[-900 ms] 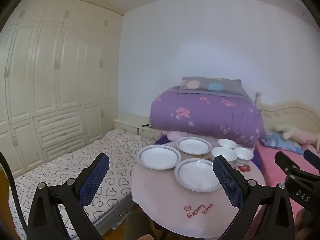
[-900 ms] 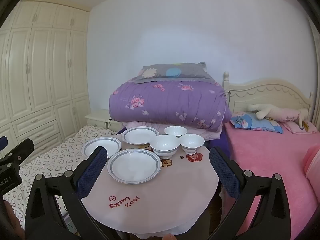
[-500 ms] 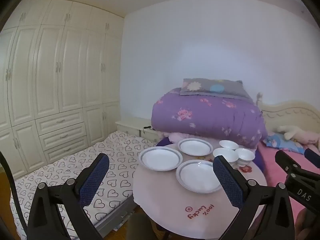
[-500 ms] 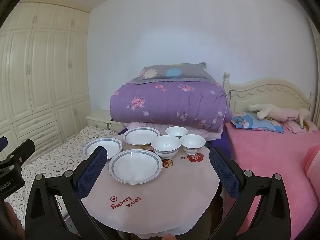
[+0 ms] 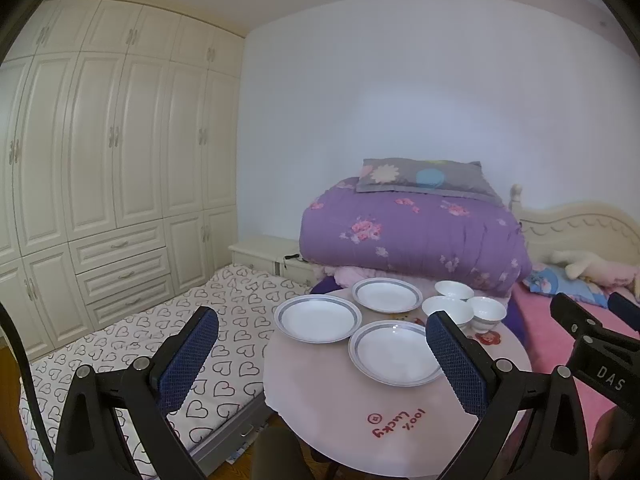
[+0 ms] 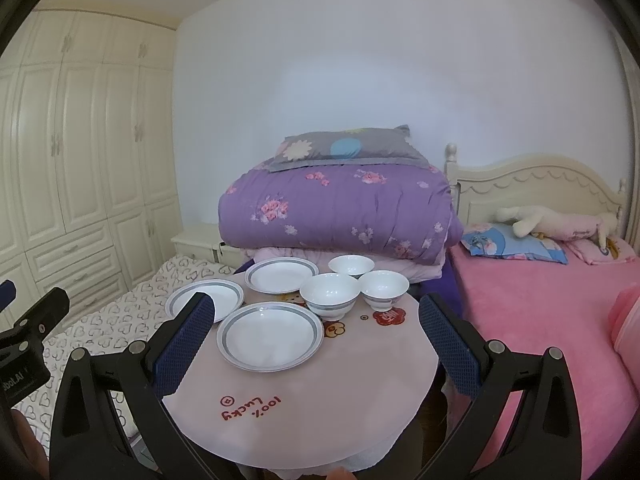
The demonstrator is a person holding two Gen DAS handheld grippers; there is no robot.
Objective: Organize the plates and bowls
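left gripper [image 5: 320, 354]: jaws spread wide, nothing held | right gripper [image 6: 314, 330]: jaws spread wide, nothing held | three plates [image 6: 270, 335] and three bowls [image 6: 330, 294] are seen apart on the round table [image 6: 320, 408], ahead of and between the right jaws, untouched

Round table [image 6: 320, 412] in front, bed [image 6: 532, 312] to its right, mattress [image 5: 152, 344] to its left, wardrobe [image 5: 100, 168] beyond the mattress. Folded quilt [image 6: 340, 212] behind the table, pillow [image 6: 344, 148] on top of it. On the table: three plates left of three bowls. Near plate [image 6: 270, 336] closest, left plate [image 6: 205, 299] behind-left of it, far plate [image 6: 281, 275] at the back. Big bowl [image 6: 330, 294] right of the far plate, small bowl [image 6: 384, 289] just right of it, third bowl [image 6: 351, 265] behind both.
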